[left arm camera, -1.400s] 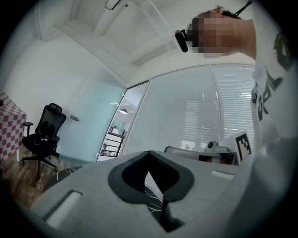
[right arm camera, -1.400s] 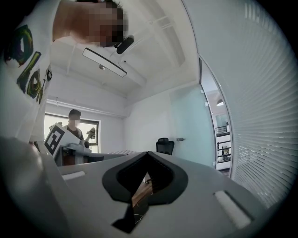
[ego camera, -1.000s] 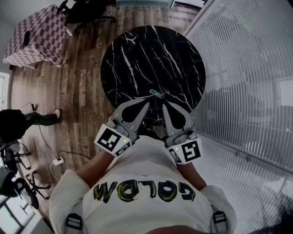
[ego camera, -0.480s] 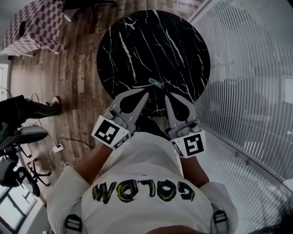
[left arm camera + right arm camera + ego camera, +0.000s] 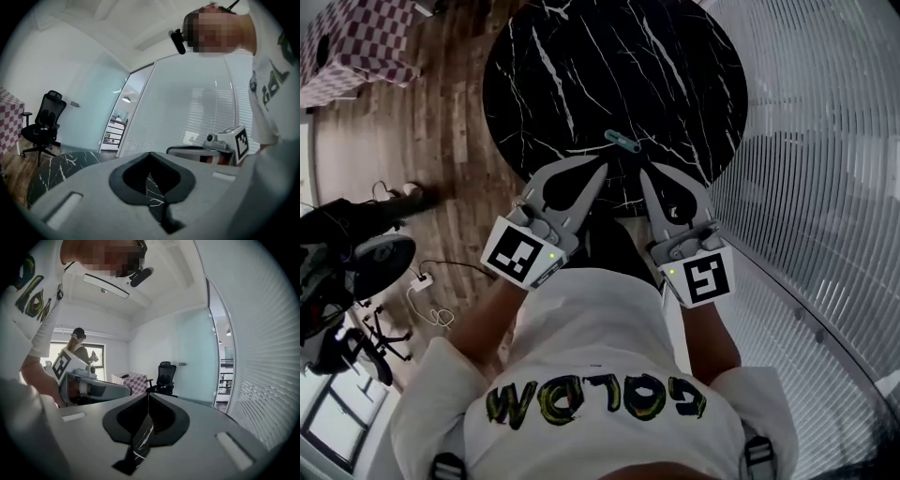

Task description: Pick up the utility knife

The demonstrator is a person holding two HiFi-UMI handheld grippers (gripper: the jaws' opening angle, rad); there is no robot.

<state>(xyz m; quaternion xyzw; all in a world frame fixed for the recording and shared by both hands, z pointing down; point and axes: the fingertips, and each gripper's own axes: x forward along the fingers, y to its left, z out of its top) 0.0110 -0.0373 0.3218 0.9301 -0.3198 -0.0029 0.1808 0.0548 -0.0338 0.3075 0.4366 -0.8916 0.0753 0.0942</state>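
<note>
Where the utility knife (image 5: 622, 142) lies, the round marble table (image 5: 609, 66) is white-veined.

The utility knife (image 5: 622, 142) lies on the table (image 5: 581, 56), toward its near edge.

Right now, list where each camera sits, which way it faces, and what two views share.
Head view: on the person's head, facing steeply down at the marble table and utility knife; shows shirt, left gripper, right gripper.
Left gripper view: on the left gripper, facing along its shut fingers toward the office chair; shows right gripper, shirt.
Right gripper view: on the right gripper, facing along its shut fingers toward that chair; shows left gripper.
Shared: both gripper views catch the office chair.
</note>
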